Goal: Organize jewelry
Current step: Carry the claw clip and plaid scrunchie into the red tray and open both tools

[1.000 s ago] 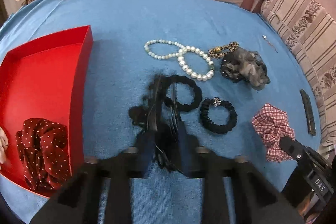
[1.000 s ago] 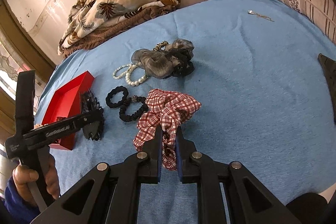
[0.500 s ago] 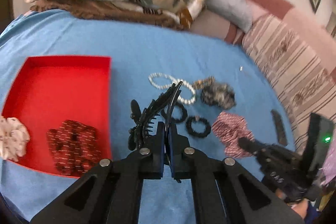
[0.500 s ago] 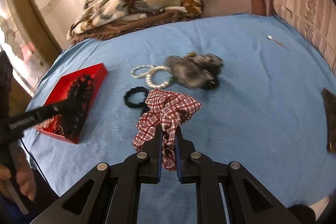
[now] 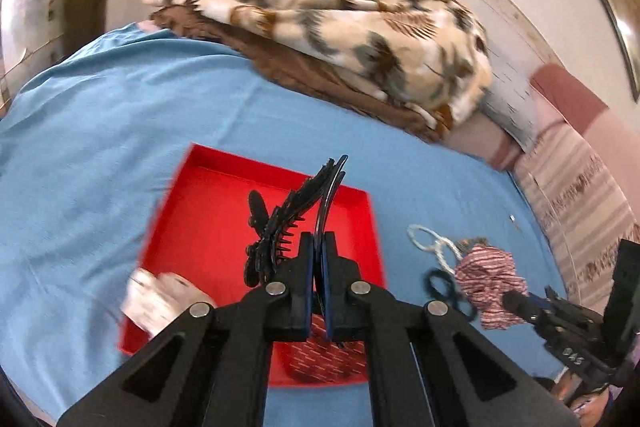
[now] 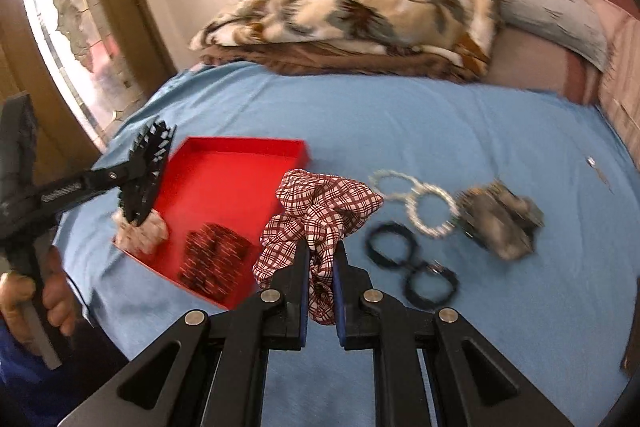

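Since a second earlier, the left gripper (image 5: 316, 247) had lifted the black claw clip (image 5: 288, 223) off the blue sheet and swung it over the red tray (image 5: 224, 187), mid-frame, so a drop-in looked close. It was clamped tight on the clip, teeth splayed. The right gripper (image 6: 320, 259) was pinching the plaid scrunchie (image 6: 320, 207), raised just beside the tray.

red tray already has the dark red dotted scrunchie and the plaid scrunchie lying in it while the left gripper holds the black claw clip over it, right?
Not quite. The plaid scrunchie is not in the red tray; the right wrist view shows it pinched in the right gripper. The dark red dotted scrunchie does lie in the tray, and the left gripper holds the black claw clip over it.
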`<state>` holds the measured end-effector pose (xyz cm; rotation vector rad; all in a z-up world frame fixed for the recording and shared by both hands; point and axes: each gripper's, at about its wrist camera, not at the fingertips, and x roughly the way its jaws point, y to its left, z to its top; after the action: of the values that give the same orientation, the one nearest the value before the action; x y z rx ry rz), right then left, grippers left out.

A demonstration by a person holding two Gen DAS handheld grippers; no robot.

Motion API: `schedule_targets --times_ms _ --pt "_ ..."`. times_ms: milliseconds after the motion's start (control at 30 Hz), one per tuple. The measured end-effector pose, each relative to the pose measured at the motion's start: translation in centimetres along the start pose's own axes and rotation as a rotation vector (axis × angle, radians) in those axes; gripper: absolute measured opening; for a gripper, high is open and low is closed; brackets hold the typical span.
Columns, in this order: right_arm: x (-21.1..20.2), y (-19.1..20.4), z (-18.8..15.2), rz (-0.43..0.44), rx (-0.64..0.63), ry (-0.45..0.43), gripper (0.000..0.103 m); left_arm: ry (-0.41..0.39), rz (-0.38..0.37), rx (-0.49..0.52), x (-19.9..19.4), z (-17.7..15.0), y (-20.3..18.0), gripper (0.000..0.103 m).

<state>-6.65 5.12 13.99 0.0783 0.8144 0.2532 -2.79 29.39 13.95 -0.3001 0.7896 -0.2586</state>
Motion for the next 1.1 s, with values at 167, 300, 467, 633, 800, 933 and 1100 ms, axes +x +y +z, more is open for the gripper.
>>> schedule_targets --times_ms 167,300,467,633,800,933,1100 --pt "1.9 3.2 2.9 0.049 -0.016 -0.002 0.012 0.006 -0.008 -0.071 1.6 2.0 4.3 0.004" --pt "4.8 5.5 4.7 0.079 -0.039 0.026 0.012 0.034 -0.002 -0.119 4.5 2.9 6.6 0.004" --pt "10.3 7.4 5.9 0.030 -0.106 0.081 0.012 0.065 0.023 -0.123 7.2 3.2 7.6 0.004" --pt "15.4 7.1 6.8 -0.021 -0.123 0.139 0.012 0.081 0.052 -0.098 9.4 4.0 7.4 0.004" --pt "18.2 6.4 6.8 -0.037 -0.115 0.180 0.014 0.077 0.063 -0.106 10.1 4.4 7.7 0.007" --pt "19.2 6.5 6.8 -0.047 -0.119 0.185 0.014 0.053 0.046 -0.110 9.4 4.5 7.7 0.039" --pt "18.9 7.2 6.7 -0.062 -0.140 0.174 0.032 -0.004 -0.003 -0.135 7.6 4.8 7.9 0.047"
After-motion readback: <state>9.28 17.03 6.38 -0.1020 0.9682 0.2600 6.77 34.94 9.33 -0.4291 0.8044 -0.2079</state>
